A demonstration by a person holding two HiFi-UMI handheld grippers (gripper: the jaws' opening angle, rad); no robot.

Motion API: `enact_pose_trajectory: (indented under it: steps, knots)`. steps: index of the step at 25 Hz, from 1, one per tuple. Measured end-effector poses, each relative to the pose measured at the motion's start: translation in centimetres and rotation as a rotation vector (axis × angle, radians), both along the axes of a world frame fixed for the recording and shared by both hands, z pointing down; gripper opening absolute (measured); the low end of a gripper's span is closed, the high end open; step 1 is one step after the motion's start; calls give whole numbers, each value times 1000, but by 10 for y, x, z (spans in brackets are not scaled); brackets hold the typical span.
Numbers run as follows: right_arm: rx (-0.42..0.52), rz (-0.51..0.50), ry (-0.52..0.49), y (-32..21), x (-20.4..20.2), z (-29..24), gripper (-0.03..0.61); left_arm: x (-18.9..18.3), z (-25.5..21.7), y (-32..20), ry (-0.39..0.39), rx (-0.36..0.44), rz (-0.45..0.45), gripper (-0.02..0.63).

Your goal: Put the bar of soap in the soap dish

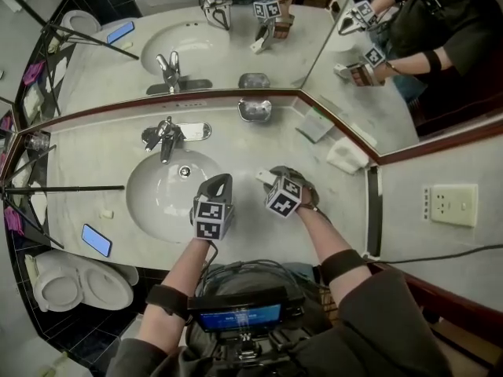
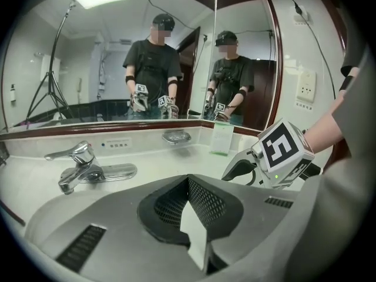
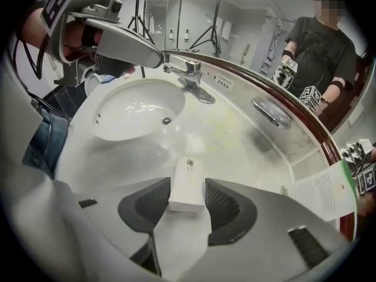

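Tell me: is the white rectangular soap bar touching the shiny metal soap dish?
Apart. Head view: the white rectangular soap bar lies by the basin, the shiny metal soap dish back at the mirror, counter between.

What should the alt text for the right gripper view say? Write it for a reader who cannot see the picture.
The right gripper, jaws open, straddles a white bar of soap lying on a pale counter. Beyond it are the sink basin and faucet, with a metal soap dish by the mirror to the right.
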State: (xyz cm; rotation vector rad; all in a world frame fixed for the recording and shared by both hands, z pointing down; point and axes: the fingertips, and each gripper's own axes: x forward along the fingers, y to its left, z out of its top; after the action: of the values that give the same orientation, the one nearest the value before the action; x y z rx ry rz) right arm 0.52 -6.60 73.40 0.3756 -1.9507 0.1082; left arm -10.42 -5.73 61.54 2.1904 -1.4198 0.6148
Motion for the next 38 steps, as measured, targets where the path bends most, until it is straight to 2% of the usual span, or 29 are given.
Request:
enact_pose_trajectory:
  steps: [5,11,16,19,23,28,32,38]
  knots:
    - [-20,21,20,1,10,8,213,5,5,1,5,-12,7,3]
    - [-7,37,-17,-2,9,-9,215,6,-1,3,-2,1,13,3]
    - [52,156,-180,-16,5,-61,208,7,-16,10,-8,30,17,3]
    - [93,247,-308,-22,7,-109,112,9,-30,16,-9,51,15,3]
    - [140,368,-475,-26,19,-153,17,10,-52,20,-11,85,10,3]
    - [144,559,-704,-25,42,-203,15,10,-73,27,-10,119,4,3]
    - [168,642,-770,-16,68,-220,15,11,-81,38,-15,129,1,3]
    - [203,697,-773,5,100,-223,14,13,-89,58,-8,138,-5,3]
